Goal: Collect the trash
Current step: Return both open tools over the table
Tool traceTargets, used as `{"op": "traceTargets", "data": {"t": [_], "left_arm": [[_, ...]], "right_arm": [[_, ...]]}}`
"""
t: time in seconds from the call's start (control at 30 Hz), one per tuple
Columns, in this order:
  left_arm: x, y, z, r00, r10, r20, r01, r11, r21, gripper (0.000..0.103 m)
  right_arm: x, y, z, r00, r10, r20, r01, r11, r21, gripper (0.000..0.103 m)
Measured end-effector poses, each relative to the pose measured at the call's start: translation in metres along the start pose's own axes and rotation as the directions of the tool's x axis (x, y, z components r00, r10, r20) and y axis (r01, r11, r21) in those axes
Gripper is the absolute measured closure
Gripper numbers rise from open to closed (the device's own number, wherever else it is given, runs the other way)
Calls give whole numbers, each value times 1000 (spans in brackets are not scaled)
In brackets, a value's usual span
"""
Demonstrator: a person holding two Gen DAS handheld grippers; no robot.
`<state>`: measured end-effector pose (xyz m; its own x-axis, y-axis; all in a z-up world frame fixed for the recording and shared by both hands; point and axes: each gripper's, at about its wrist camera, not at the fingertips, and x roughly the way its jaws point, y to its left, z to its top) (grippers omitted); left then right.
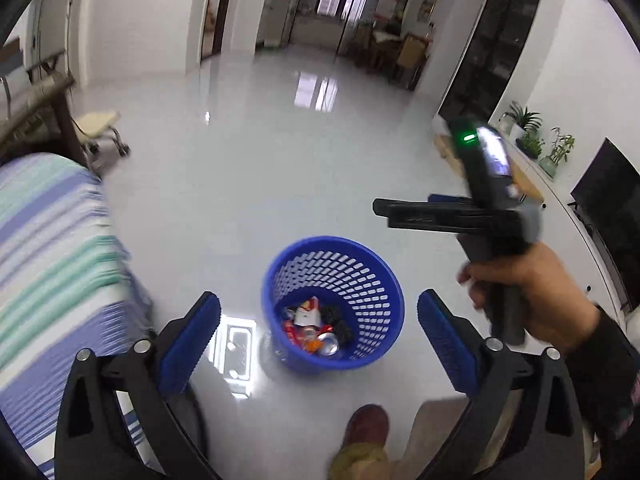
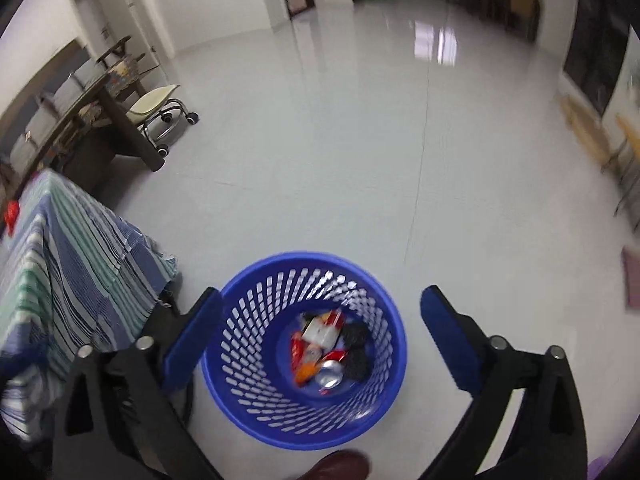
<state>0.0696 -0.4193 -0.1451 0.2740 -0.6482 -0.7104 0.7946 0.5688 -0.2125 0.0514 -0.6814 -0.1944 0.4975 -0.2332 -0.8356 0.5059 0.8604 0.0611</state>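
- Now both tongs, the left gripper [image 1: 319, 338] and right gripper [image 2: 321, 338], hang wide open and hold nothing, above the blue basket [image 2: 236, 392].
- Inside it lie a can [image 2: 330, 374] and wrappers [image 2: 320, 330], so the trash looks dropped in.

left wrist: high, facing down | right wrist: nearer | shared: blue basket [image 1: 376, 280]

A: The basket [image 2: 240, 360] — what colour?

B: Bright blue, walls patterned with rows of small slots. The trash [image 2: 332, 350] inside is red, white, orange, silver and black.

A: And the tongs?

B: Left tongs [image 1: 319, 340] and right tongs [image 2: 322, 336] — black arms, blue pads. The cloth [image 2: 68, 264] has blue, green and white stripes; the floor [image 2: 320, 160] is glossy pale grey.
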Motion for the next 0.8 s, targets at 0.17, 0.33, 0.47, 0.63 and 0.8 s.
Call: {"op": "traceTargets", "data": {"t": [0.17,0.33,0.47,0.63,0.8], "left_arm": [[-83,50,-40,996,85,11,-85,996,-29,5],[-139,127,-93,965,262,-16,-262,962,-79,5],[-172,183,-125,933,358,-50,-361,924,-126,5],[-201,251,-149,880,465,-92,-474,858,-199,5],[-209,288,-161,868,481,-123,-494,814,-305,5]], "right_arm": [[-30,57,-4,993,-45,110,61,987,-146,5],[-66,144,-27,973,58,222,-12,979,-203,5],[-82,218,-69,961,165,222,-90,946,-312,5],[-102,304,-117,941,268,204,-146,870,-470,5],[-124,370,-116,928,336,159,-202,815,-543,5]]}}
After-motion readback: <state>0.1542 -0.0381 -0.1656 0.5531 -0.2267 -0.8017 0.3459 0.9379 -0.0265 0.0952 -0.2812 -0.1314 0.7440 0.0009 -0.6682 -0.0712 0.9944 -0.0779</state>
